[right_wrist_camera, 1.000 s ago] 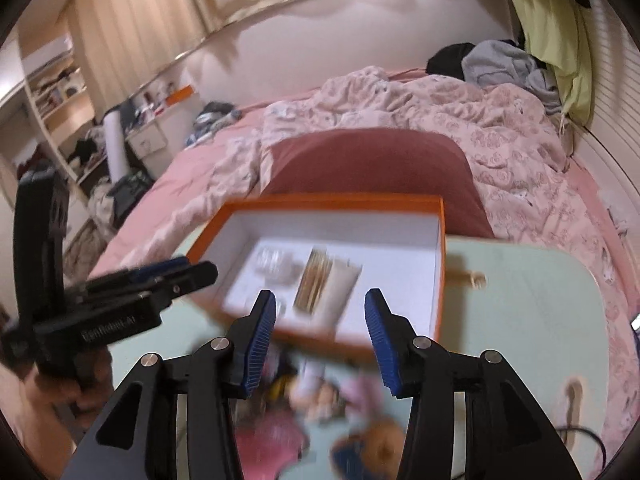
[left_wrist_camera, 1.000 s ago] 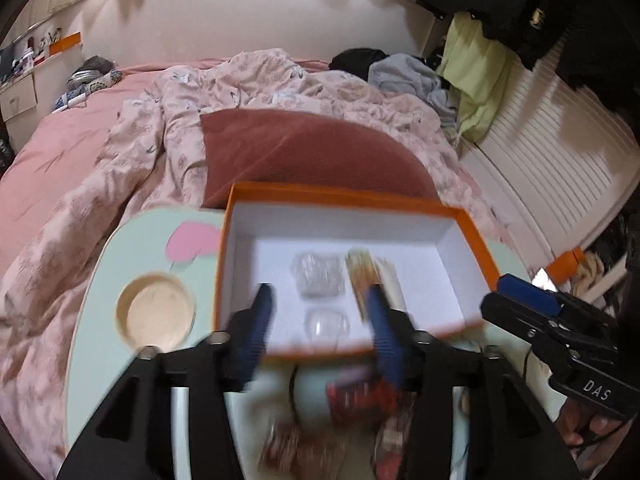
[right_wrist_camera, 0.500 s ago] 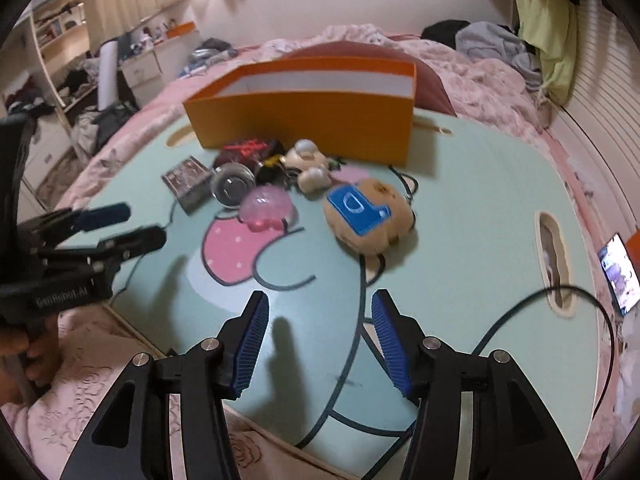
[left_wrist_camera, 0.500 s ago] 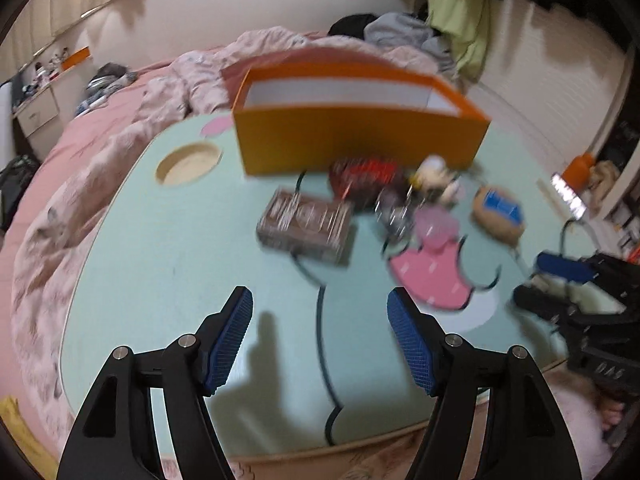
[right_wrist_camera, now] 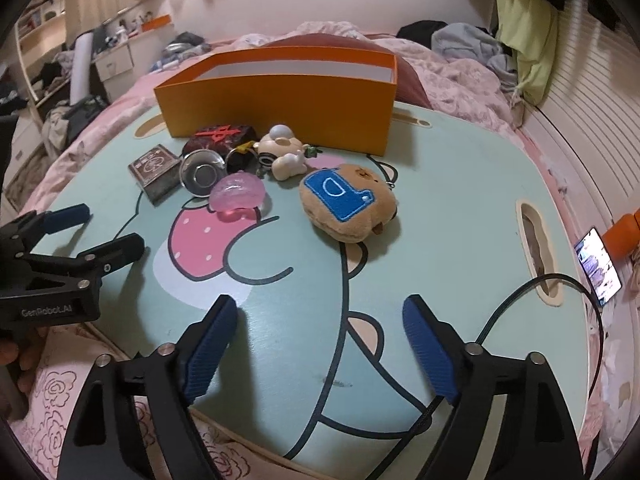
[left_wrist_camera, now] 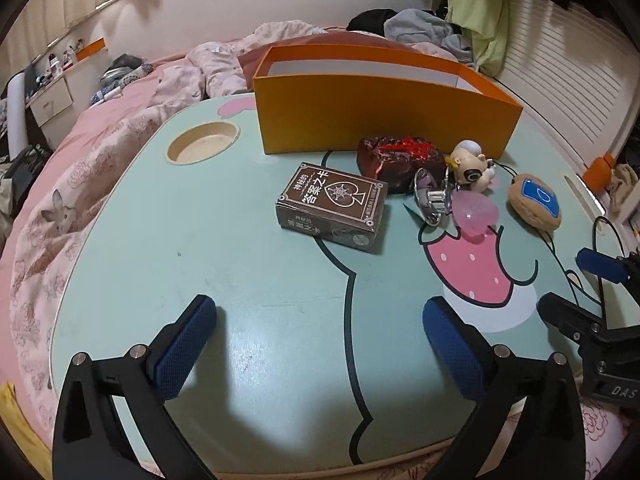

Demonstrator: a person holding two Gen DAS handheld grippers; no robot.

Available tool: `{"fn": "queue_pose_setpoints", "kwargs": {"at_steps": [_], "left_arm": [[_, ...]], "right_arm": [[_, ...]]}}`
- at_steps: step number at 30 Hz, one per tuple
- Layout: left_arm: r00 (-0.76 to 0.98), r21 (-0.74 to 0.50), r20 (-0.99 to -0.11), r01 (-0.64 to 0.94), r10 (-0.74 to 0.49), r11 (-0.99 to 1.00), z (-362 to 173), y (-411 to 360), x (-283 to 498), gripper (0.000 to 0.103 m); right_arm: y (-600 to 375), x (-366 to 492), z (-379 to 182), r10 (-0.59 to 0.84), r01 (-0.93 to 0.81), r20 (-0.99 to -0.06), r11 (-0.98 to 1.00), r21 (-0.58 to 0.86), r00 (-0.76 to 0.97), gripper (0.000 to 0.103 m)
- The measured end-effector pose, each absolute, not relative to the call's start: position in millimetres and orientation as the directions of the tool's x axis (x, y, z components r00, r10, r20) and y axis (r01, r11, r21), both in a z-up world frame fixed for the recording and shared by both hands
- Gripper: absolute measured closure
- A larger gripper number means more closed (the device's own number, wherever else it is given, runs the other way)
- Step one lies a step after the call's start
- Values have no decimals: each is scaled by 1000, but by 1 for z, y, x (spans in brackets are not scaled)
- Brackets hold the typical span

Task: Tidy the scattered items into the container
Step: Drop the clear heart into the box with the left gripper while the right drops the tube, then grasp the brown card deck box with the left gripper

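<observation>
An orange box stands at the far side of a pale green lap table. In front of it lie a brown card deck, a dark red packet, a shiny metal piece, a pink clear shell, a cream figurine and a brown plush with a blue patch. My left gripper and right gripper hover over the near table, jaws opening wide, nothing between them.
The table rests on a bed with a pink floral quilt. A round cup recess is at the table's left, a slot at its right. A black cable crosses the near right edge. A lit phone lies beyond.
Both grippers pulled back from above the orange box and came down low over the near table. Their jaws have spread much wider since half a second ago.
</observation>
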State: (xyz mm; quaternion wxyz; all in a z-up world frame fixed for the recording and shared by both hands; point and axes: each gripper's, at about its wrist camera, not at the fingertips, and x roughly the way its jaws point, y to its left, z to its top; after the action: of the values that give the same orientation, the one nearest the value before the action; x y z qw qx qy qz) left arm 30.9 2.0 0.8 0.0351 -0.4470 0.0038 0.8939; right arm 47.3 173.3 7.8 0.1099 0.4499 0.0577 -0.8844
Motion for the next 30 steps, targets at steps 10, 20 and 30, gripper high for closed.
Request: {"fn": "queue_pose_setpoints", "kwargs": {"at_steps": [10, 20, 30], "left_arm": [[-603, -26, -795, -68, 61, -997, 1, 2, 32, 0], [-603, -26, -795, -68, 62, -997, 1, 2, 32, 0], [-604, -26, -794, -67, 62, -997, 1, 2, 32, 0]], "right_arm": [[171, 46, 8, -142, 248, -813, -969, -4, -564, 6], [169, 46, 7, -139, 249, -820, -969, -4, -555, 1], [171, 46, 7, -141, 250, -820, -968, -3, -555, 1]]}}
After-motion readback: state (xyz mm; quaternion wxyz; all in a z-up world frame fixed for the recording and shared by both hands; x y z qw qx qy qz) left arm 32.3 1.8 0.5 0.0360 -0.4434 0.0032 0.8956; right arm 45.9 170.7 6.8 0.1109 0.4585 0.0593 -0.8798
